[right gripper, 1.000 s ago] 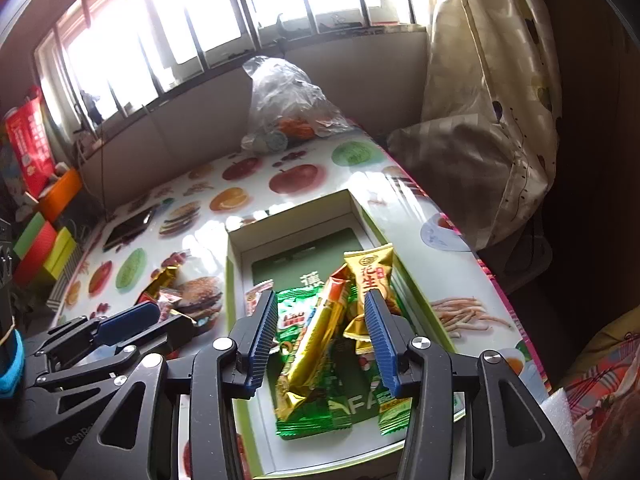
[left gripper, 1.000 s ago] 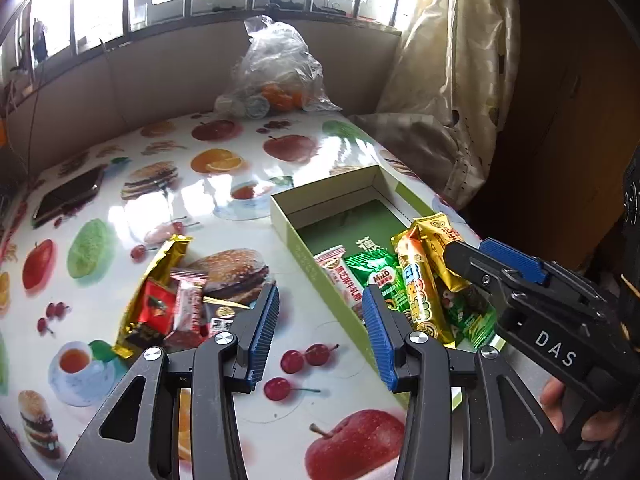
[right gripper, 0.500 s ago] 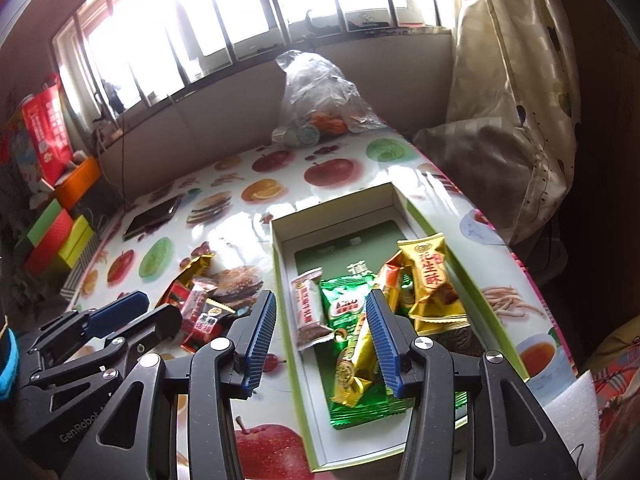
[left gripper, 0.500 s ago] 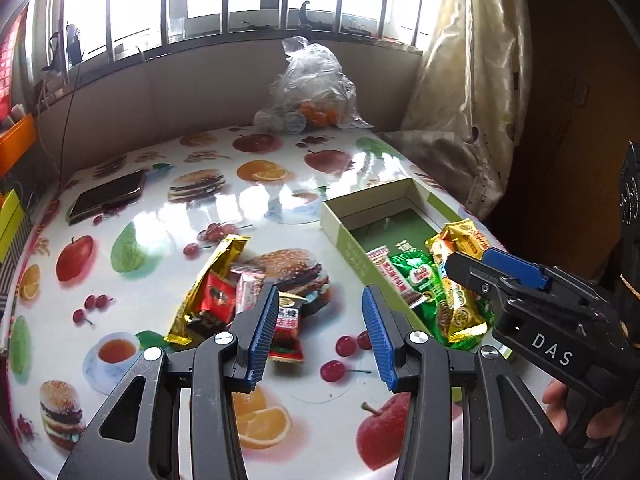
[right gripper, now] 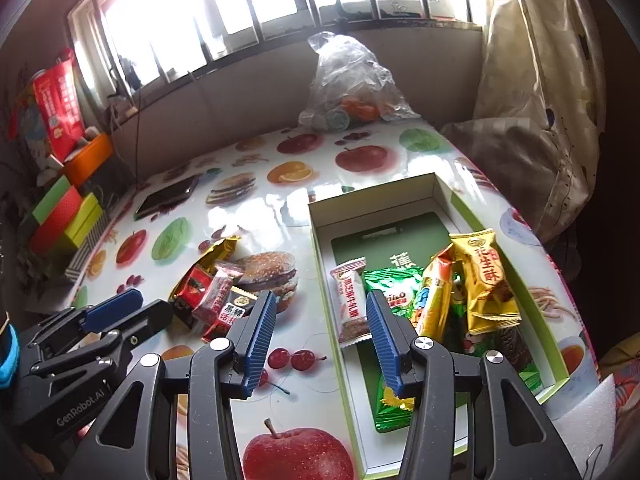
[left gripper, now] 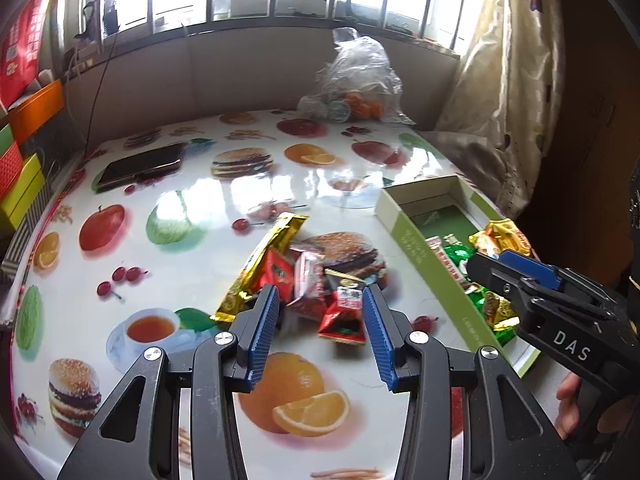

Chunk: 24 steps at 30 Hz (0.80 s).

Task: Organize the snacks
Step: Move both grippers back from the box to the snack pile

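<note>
A pile of loose snacks lies on the fruit-print tablecloth: a long gold packet (left gripper: 264,256), red packets (left gripper: 280,276) and a red-black one (left gripper: 344,312). My left gripper (left gripper: 319,292) hovers just in front of the pile, open, with nothing pressed between its pads. The green box (right gripper: 372,204) holds a gold peanut pack (right gripper: 486,280), a green pack (right gripper: 394,288), a white-pink bar (right gripper: 352,300) and an orange bar (right gripper: 434,300). My right gripper (right gripper: 320,296) is open and empty above the box's left wall. The same pile (right gripper: 216,292) lies to its left.
A dark phone (left gripper: 140,166) lies at the table's far left. A clear plastic bag of fruit (left gripper: 356,84) stands at the back by the wall. Coloured boxes (right gripper: 68,216) are stacked off the left edge, and a curtain (right gripper: 536,120) hangs to the right. A hand (left gripper: 572,404) holds the right gripper.
Both grippers have moved left. The left one went from the box's edge to the loose pile; the right one went from over the box's snacks to its left wall.
</note>
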Tool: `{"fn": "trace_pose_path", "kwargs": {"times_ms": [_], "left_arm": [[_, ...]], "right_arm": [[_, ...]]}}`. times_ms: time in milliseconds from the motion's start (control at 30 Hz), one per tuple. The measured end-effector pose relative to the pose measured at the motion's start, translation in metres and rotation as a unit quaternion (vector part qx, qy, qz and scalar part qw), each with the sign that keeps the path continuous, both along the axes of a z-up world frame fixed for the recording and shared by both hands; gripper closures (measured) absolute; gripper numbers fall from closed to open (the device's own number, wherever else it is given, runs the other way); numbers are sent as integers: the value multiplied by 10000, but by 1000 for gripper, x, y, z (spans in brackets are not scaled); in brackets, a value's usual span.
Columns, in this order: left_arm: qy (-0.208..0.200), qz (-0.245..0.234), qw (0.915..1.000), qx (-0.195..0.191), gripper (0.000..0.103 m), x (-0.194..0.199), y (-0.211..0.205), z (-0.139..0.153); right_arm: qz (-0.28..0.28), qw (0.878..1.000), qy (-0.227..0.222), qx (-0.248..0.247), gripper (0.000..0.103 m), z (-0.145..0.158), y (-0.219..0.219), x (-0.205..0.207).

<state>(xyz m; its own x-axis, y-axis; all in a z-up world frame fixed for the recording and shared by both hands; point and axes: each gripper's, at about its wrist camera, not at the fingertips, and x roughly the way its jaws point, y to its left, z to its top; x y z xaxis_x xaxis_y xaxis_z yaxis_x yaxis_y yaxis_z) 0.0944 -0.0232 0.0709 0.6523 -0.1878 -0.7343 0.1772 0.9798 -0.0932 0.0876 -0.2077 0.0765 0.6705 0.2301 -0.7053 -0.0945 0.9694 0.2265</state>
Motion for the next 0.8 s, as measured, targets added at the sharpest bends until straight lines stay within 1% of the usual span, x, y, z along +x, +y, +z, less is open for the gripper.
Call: {"fn": "trace_pose_path", "kwargs": {"times_ms": [133,333,500,800], "left_arm": [[65,89,9999,-92,58,1,15,-6],[193,463,9987,-127,58,7,44,-16],[245,658,9975,-126,58,11,61,-22],[407,704,9965,-198,58,18,72,-34]], "right_arm": [[116,9999,84,14,56,-5,9,3],[448,9987,231,-58,56,-13,34,14],[645,9971,388,-114,56,-23,54,23],[777,9943,695,-239,56,-45,74,39]]}}
